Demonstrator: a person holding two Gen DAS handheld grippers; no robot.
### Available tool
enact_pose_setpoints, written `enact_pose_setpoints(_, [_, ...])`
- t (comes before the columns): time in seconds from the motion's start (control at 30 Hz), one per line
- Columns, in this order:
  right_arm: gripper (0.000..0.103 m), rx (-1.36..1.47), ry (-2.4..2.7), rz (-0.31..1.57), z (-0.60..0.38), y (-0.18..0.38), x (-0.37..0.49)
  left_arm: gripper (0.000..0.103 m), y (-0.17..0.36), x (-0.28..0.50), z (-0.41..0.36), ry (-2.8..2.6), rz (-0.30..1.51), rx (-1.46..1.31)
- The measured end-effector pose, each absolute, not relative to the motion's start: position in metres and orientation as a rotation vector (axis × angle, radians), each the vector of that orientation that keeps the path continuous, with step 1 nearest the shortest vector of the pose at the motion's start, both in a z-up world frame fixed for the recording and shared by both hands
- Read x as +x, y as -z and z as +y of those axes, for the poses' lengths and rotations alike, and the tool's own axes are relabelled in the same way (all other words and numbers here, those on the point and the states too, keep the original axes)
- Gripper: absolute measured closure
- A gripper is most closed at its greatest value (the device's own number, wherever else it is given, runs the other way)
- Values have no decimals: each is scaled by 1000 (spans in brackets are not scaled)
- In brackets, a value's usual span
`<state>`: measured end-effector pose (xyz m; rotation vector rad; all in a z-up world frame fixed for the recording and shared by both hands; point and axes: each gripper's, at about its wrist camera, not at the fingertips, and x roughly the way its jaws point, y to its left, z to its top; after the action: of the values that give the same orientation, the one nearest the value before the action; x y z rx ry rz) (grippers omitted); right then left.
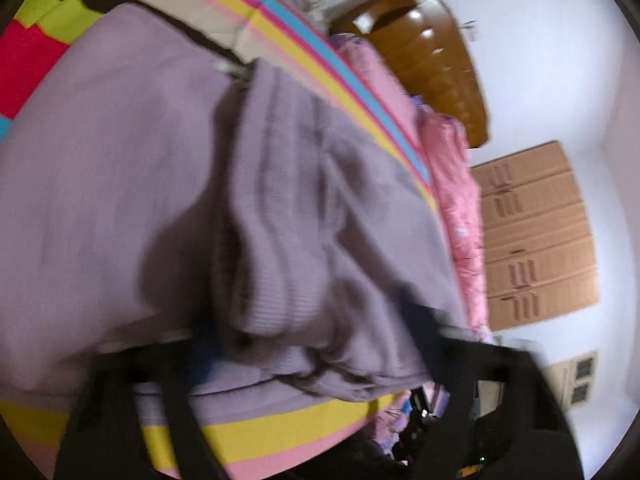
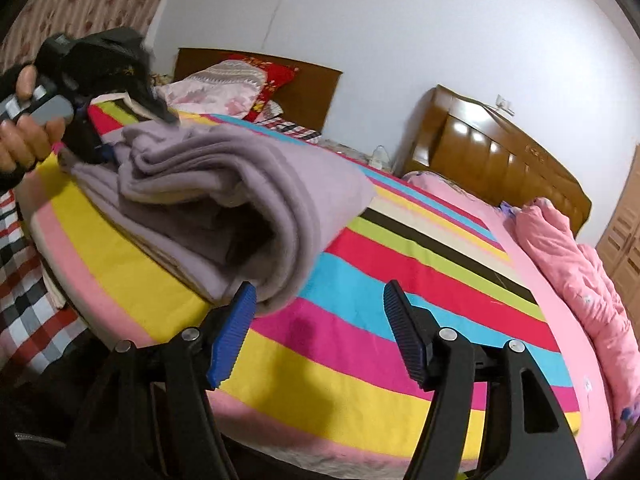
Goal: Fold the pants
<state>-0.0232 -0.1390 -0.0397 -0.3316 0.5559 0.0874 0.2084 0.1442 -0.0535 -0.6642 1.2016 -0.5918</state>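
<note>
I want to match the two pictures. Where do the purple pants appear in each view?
Left wrist: the purple pants fill the left and middle, close and blurred.
Right wrist: they lie bunched at upper left, on the striped sheet.
Shared landmark: the glossy wooden headboard.

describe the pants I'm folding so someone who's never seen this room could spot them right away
Start at the bed with the striped sheet. At its near left corner lies a bundle of lilac-grey pants, folded over in thick layers. They are the only plain, muted fabric there, unlike the pink quilt along the far side.
</note>
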Motion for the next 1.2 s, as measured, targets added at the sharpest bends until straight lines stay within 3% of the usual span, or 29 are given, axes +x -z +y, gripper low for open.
enact_pose_setpoints(0.13, [38, -240, -119, 604, -139, 49, -6, 63, 60, 204, 148, 612, 1164, -689])
enact_pose_setpoints(0.3, [27, -195, -101, 567, -135, 42, 4, 66, 60, 200, 150, 616, 1136, -673])
enact_pose_setpoints(0.4, [24, -241, -53, 563, -122, 43, 10, 73, 56, 196, 150, 607, 1116, -655])
enact_pose_setpoints(0.63, [20, -429, 20, 578, -94, 62, 4, 81, -29, 195, 132, 586, 927, -436])
enact_pose_setpoints(0.77, [19, -497, 62, 556, -87, 65, -1, 82, -69, 186, 171, 523, 788, -409])
enact_pose_setpoints(0.87, [17, -521, 58, 524, -85, 68, -5, 82, -36, 171, 232, 416, 799, -471])
enact_pose_setpoints(1.0, [17, -500, 47, 527, -90, 65, -6, 80, 62, 172, 270, 381, 944, -636])
enact_pose_setpoints(1.07, [17, -502, 46, 530, -92, 64, -6, 80, 73, 165, 286, 463, 869, -765])
enact_pose_setpoints(1.2, [17, -501, 47, 533, -92, 63, -6, 80, 65, 162, 278, 423, 851, -715])
